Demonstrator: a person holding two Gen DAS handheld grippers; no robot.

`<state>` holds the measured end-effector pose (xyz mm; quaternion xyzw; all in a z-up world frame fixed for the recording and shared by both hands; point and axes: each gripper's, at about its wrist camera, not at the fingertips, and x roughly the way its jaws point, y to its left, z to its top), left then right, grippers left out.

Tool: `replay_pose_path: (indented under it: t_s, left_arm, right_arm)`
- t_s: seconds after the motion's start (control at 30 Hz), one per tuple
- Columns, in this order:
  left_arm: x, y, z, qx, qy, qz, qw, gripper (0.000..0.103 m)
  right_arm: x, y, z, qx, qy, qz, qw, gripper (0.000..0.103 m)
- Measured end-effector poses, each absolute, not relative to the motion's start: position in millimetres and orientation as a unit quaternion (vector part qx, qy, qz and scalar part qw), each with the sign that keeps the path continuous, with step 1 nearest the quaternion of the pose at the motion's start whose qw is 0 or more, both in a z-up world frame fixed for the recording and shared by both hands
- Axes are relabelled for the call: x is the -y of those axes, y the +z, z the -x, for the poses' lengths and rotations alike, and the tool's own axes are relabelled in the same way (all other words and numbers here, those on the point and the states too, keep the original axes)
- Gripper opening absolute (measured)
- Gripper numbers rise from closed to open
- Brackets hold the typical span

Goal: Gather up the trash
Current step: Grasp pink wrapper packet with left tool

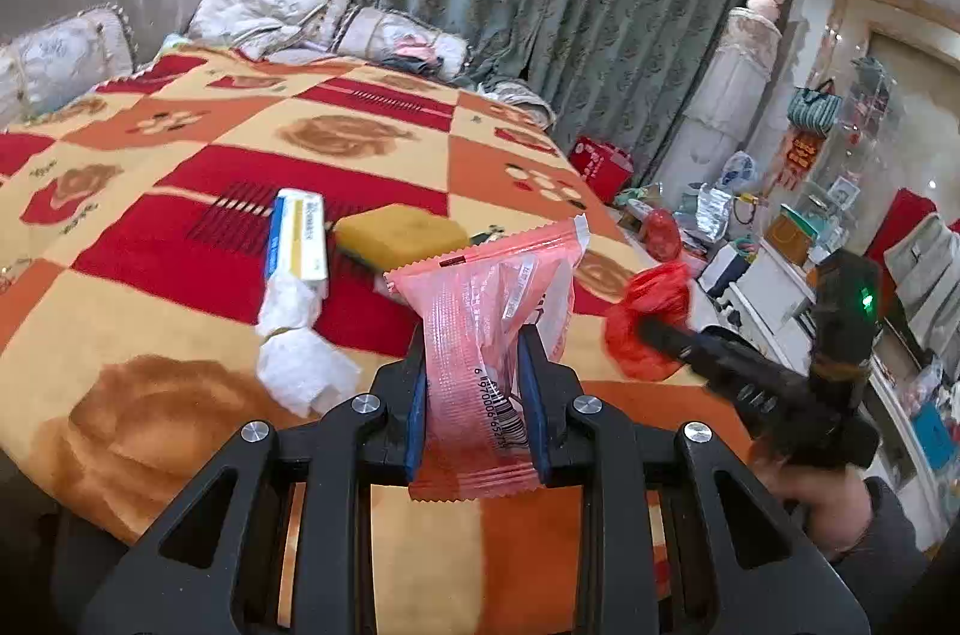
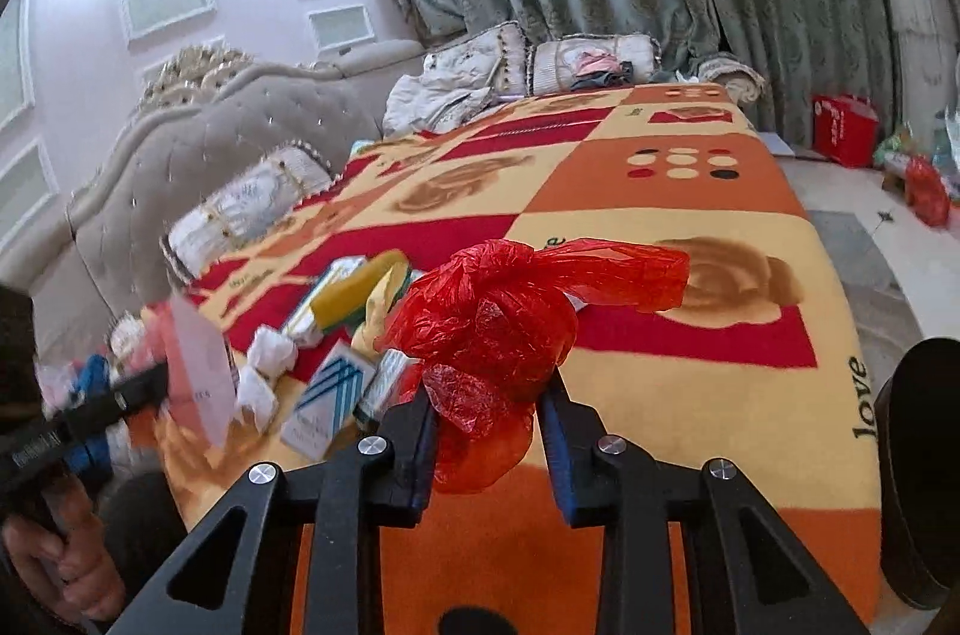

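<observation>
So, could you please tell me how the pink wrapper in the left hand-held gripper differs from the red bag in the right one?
The pink wrapper is a flat, printed packet with a barcode and crimped edges; the red bag is plain, thin plastic, crumpled and knotted into a lump. The wrapper stands upright as a sheet, while the bag bulges with a loose tail sticking out sideways. Both are pinched between blue pads above the patterned blanket.
</observation>
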<state>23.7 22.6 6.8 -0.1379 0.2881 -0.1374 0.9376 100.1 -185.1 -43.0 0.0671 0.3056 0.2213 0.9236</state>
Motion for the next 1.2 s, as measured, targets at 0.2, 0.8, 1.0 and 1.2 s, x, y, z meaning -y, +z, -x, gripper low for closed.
replay_pose_path:
  t_s: [0.2, 0.8, 1.0, 1.2]
  left_arm:
    - [-13.8, 17.1, -14.5, -0.276, -0.149, 0.123, 0.941, 0.024]
    - [-15.4, 13.1, -14.2, -0.282, -0.163, 0.122, 0.938, 0.024]
    - [-8.5, 13.1, -14.9, -0.283, -0.167, 0.110, 0.938, 0.024]
    - [0.1, 12.4, -17.0, -0.287, -0.168, 0.101, 0.938, 0.024]
  right_arm:
    - [168.7, -51.7, -99.9, -0.312, 0.215, -0.022, 0.925, 0.029]
    - [179.9, -60.8, -106.0, -0.315, 0.196, -0.058, 0.927, 0.029]
    - [183.6, -54.0, -102.0, -0.303, 0.171, -0.036, 0.937, 0.029]
    - [197.9, -47.7, -99.7, -0.292, 0.160, -0.046, 0.942, 0.029]
